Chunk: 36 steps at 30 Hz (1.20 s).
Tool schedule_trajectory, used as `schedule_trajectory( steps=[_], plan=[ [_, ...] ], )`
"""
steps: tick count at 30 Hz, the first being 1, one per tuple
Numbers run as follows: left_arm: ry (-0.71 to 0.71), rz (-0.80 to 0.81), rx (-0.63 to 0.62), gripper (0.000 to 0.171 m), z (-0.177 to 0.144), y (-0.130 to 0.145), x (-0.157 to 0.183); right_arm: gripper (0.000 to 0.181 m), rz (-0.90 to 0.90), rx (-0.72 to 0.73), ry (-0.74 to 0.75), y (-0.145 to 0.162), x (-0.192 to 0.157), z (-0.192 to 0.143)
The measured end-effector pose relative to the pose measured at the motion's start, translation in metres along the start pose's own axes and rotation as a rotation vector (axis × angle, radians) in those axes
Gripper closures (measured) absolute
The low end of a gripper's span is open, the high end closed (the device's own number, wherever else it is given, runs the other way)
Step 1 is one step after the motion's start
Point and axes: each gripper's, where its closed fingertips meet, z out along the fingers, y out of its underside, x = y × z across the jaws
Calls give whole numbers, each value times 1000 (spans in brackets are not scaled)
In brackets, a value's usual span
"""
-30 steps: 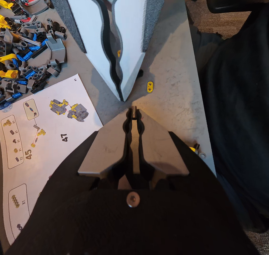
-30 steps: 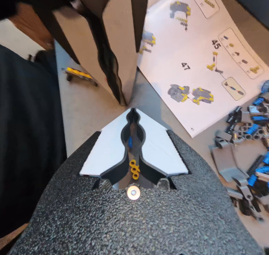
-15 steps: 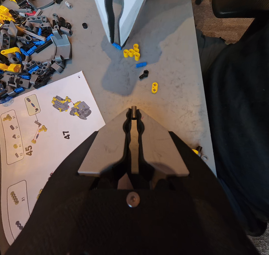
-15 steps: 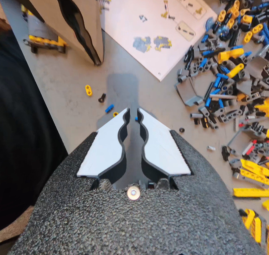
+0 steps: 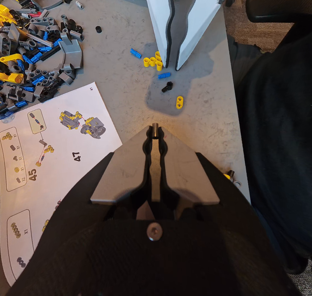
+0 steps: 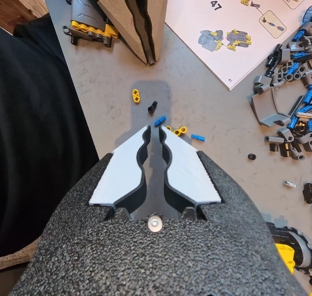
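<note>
My left gripper [image 5: 155, 127] has grey fingers and is shut on a small dark grey cylindrical piece [image 5: 155, 130], held above the grey table [image 5: 118, 34]. It also shows in the right wrist view [image 6: 151, 62]. My right gripper [image 6: 154, 127] has white fingers, is open by a narrow gap and holds nothing. Its tips are low over the table, just beside a yellow multi-hole connector [image 6: 179, 130] and a blue pin [image 6: 160, 120]. In the left wrist view the right gripper [image 5: 171, 67] stands just right of the yellow connector [image 5: 152, 61].
A second blue pin [image 6: 198, 137], a black connector [image 6: 152, 107] and a yellow two-hole beam [image 6: 136, 95] lie nearby. An open instruction booklet [image 5: 50, 153], a pile of loose parts [image 5: 33, 51], a built grey-yellow block [image 6: 89, 23] and a wheel assembly [image 6: 290, 247] lie around. A person's dark clothing [image 6: 33, 119] borders the table edge. Some 8 centimetres of space lies between my two pairs of fingers. My left gripper is the nearer one to the built grey-yellow block [image 6: 89, 23]: about 7 centimetres, against 12 centimetres.
The right gripper held the yellow connector with a blue pin near the left gripper, then drew away and opened. The connector and pin now lie on the table. The left gripper stayed put.
</note>
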Motion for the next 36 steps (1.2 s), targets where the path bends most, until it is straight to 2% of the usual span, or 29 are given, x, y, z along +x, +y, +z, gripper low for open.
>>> schedule_trajectory(
  steps=[22, 36],
  plan=[
    [7, -8, 0, 169, 0, 0, 0, 175, -48, 105, 11, -8, -6, 1],
    [1, 7, -1, 168, 7, -7, 0, 175, -74, 99, 24, -12, -4, 9]
  ],
)
